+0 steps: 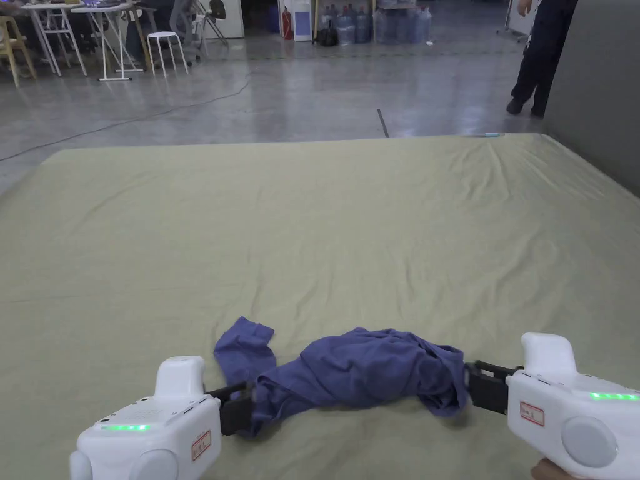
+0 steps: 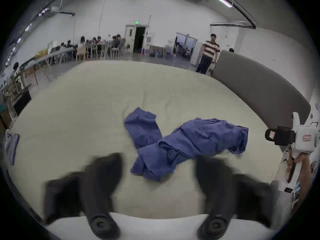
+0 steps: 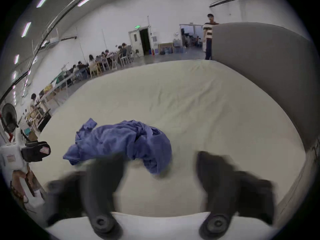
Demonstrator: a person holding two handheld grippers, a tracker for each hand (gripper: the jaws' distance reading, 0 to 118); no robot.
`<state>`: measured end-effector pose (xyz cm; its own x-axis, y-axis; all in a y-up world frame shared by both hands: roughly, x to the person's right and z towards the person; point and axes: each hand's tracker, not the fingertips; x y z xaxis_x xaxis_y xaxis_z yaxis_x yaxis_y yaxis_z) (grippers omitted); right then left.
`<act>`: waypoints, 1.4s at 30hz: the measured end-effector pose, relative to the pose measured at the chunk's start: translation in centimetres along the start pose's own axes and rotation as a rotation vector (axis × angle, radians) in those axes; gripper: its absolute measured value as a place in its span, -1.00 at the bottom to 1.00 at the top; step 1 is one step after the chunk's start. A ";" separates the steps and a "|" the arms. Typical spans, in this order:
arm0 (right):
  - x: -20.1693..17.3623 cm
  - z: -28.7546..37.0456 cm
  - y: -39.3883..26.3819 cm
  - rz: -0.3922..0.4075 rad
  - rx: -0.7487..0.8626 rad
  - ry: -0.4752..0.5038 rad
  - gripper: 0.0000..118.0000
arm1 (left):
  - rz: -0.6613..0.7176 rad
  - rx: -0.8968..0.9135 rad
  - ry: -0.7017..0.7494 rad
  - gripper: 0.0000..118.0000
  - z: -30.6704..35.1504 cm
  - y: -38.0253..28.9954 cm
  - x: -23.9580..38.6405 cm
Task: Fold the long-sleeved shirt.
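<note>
Blue shirt crumpled on green sheet, left gripper jaws apart, right gripper jaws apart, both just beside it

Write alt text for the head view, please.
A crumpled blue long-sleeved shirt lies on a pale green sheeted bed, flanked by the white left gripper and the white right gripper, both open.

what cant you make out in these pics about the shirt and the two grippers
- Blue shirt: lies bunched on the bed sheet, so its collar, front and second sleeve stay folded under in all three views.
- Left gripper: jaws stand apart but are motion-blurred in its own view; their tips cannot be traced.
- Right gripper: same blur; in the head view, whether it touches the shirt's end is unclear.
</note>
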<state>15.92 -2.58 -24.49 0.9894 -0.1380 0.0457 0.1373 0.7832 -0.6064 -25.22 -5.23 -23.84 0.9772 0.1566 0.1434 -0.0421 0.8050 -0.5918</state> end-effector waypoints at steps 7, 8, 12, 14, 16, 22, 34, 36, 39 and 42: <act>-0.5 0.2 -3.2 -0.012 -0.081 0.026 -0.95 | 0.075 -0.071 -0.016 -1.00 -0.6 -2.2 -1.8; -0.6 0.1 -3.2 -0.009 -0.084 0.026 -0.95 | 0.076 -0.066 -0.012 -1.00 -0.7 -2.1 -2.1; -0.6 -0.6 -2.6 -0.020 -0.088 0.031 -0.95 | 0.048 -0.122 0.009 0.77 -4.4 0.1 -2.8; -0.7 -1.0 -2.4 -0.020 -0.090 0.029 -0.95 | 0.021 -0.196 -0.012 0.90 -7.2 0.7 -2.7; -0.7 -1.5 -2.3 -0.007 -0.099 0.020 -0.95 | 0.002 -0.224 -0.003 0.88 -9.5 0.2 -2.4; -0.5 -3.2 -1.1 0.034 -0.114 0.013 -0.95 | -0.054 -0.260 0.034 -0.69 -12.8 0.2 -1.3; -7.0 -11.0 1.5 0.157 -0.143 0.172 0.99 | -0.004 -0.242 -0.012 -0.69 -10.2 1.5 -0.9; -8.5 -13.3 1.7 0.174 -0.138 0.150 0.91 | -0.008 -0.243 -0.012 -0.69 -10.0 1.6 -0.8; -9.9 -16.1 1.7 0.263 -0.099 0.001 -0.32 | -0.008 -0.246 -0.013 -0.69 -10.7 1.9 -1.5; -9.4 -15.6 2.0 0.182 -0.132 0.070 -0.73 | -0.005 -0.237 -0.010 -0.69 -10.6 2.4 -1.8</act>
<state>6.16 -9.16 -38.57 0.9910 -0.0472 -0.1256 -0.0546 0.7135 -0.6985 -24.88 -9.61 -33.94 0.9750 0.1594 0.1545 0.0144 0.6491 -0.7605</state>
